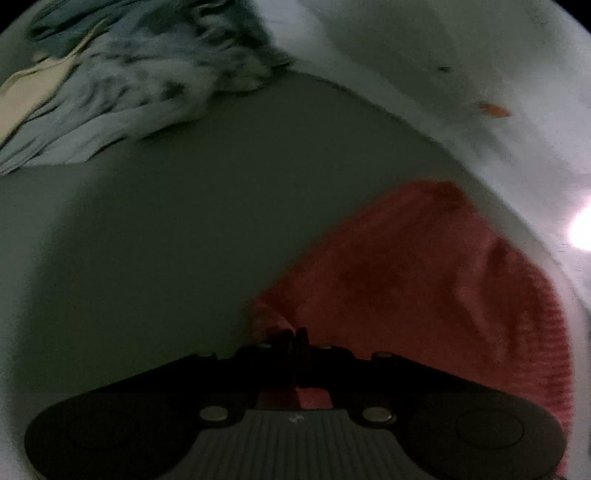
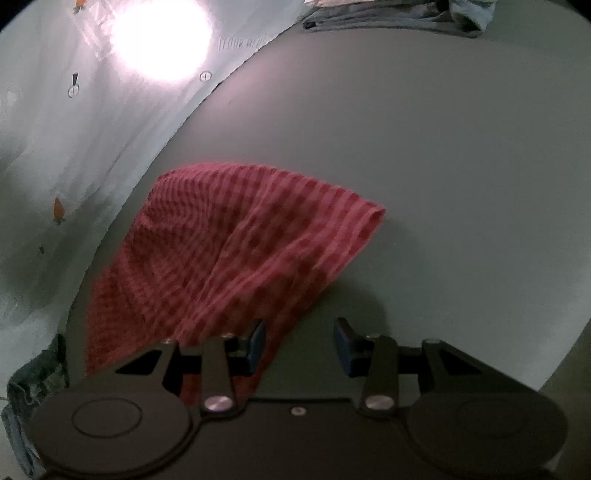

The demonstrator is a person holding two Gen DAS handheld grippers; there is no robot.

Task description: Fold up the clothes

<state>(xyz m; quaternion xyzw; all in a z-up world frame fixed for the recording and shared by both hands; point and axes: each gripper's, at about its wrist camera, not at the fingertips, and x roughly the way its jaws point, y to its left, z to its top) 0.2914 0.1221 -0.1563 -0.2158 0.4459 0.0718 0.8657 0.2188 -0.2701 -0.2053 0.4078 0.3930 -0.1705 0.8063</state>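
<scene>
**Obs. 1:** Where the left gripper (image 1: 294, 334) meets the red checked cloth (image 1: 424, 280), its fingers (image 1: 284, 338) are pressed together, pinching a corner of the fabric. The rest of the cloth spreads ahead and to the right of those fingers, lying on the grey bench (image 1: 184, 240).

**Obs. 2:** Right gripper (image 2: 299, 345) reads differently. Fingers (image 2: 341, 343) stand well apart, blue pads showing, nothing between them. The cloth's (image 2: 236, 251) lower edge lies just behind the left-hand finger; contact cannot be told. The right-hand finger is over bare bench (image 2: 443, 166).

**Obs. 1:** Cloth shape from the right wrist view: bunched, creased, draped into a rough wedge, with a rolled end pointing ahead and right of the fingers.

**Obs. 2:** Surroundings. Far ahead and left of the left fingers, a heap of pale blue speckled clothing (image 1: 122, 85) on the bench. Beyond the bench edge, a white sheet (image 1: 461, 74) with small orange marks.

**Obs. 1:** Same sheet (image 2: 55, 166) left of the right fingers, with a bright glare (image 2: 160, 35) on it. Folded grey-blue garments (image 2: 388, 18) sit at the far bench edge, ahead and right. Left view is dim and blurred.
</scene>
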